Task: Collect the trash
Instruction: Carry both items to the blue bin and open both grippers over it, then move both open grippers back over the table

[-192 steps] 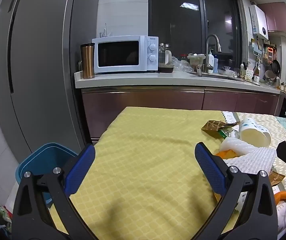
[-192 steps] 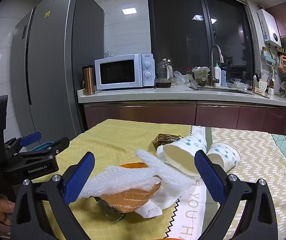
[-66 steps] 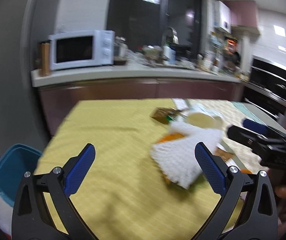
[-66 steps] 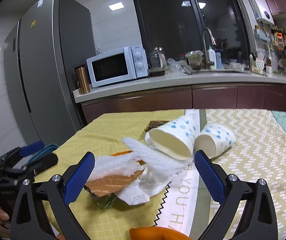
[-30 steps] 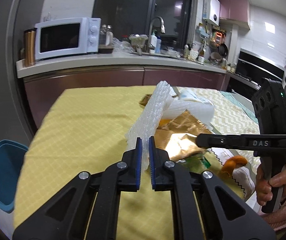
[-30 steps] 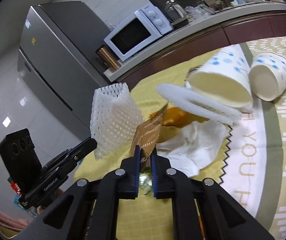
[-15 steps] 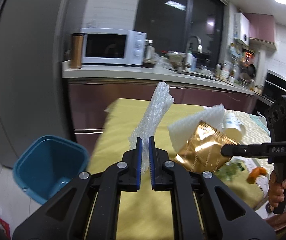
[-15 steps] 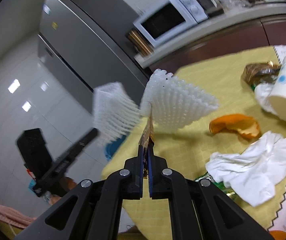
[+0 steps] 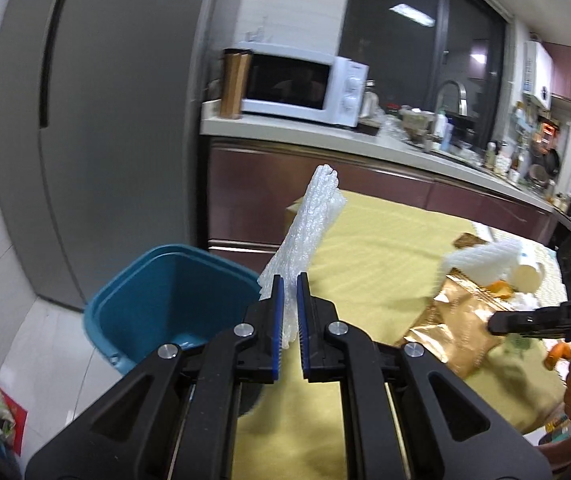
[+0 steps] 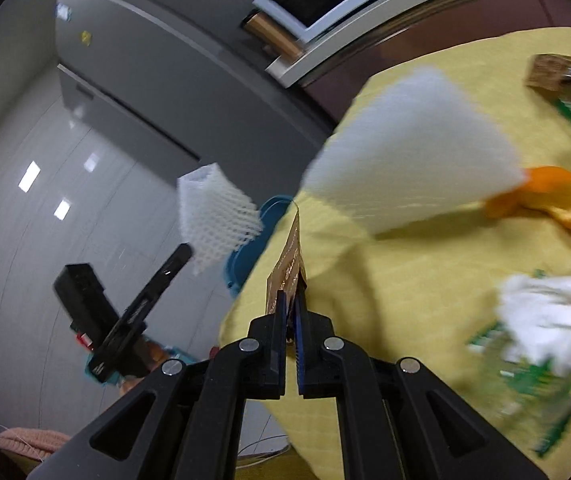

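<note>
Here, in the left wrist view, the left gripper (image 9: 290,294) at lower centre is pinching a white foam net sleeve (image 9: 305,228) that stands upright from its blue pads, with the teal bin (image 9: 157,292) on the floor at lower left, just beside the yellow tablecloth (image 9: 385,248). At the right edge, the right gripper (image 9: 501,325) is clamped on a gold snack wrapper (image 9: 453,328) above the cloth. In the right wrist view that wrapper (image 10: 291,264) sticks up edge-on from the closed pads at centre, a second white foam piece (image 10: 413,152) sits blurred above it, and orange peel (image 10: 553,196) and a white tissue (image 10: 557,312) lie on the cloth at right.
</note>
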